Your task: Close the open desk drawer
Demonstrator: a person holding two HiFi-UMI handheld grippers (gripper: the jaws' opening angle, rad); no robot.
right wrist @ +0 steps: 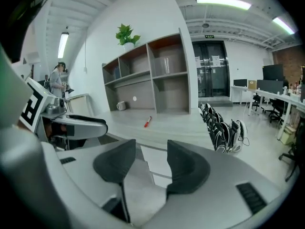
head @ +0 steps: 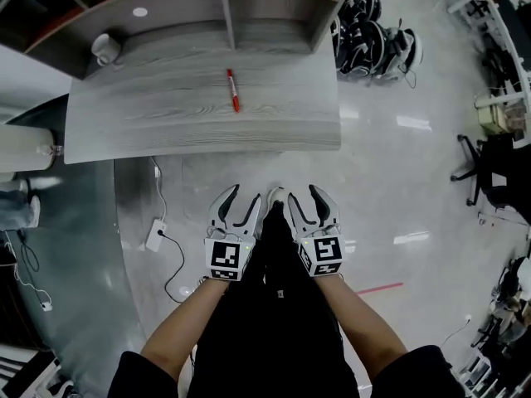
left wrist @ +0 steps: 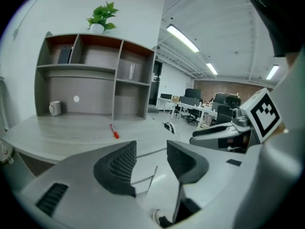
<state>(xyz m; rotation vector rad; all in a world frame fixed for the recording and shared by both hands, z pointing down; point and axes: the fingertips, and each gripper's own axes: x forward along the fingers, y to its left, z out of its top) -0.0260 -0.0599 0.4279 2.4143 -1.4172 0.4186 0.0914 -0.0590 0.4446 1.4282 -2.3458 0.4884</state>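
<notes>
Hovering side by side just short of the counter's (head: pixel 166 114) front edge are two tongs: left tongs (head: pixel 243 199) and right tongs (head: pixel 296 197). Each has its jaws parted to a moderate gap with nothing between them. On the counter lie one red marker (head: pixel 234 90) near its middle and one white mug (head: pixel 105 48) at its back left corner. One shelf unit (head: pixel 265 23) stands along the counter's rear, with one potted plant (left wrist: pixel 102 17) on top. The drawer cannot be made out in any view.
</notes>
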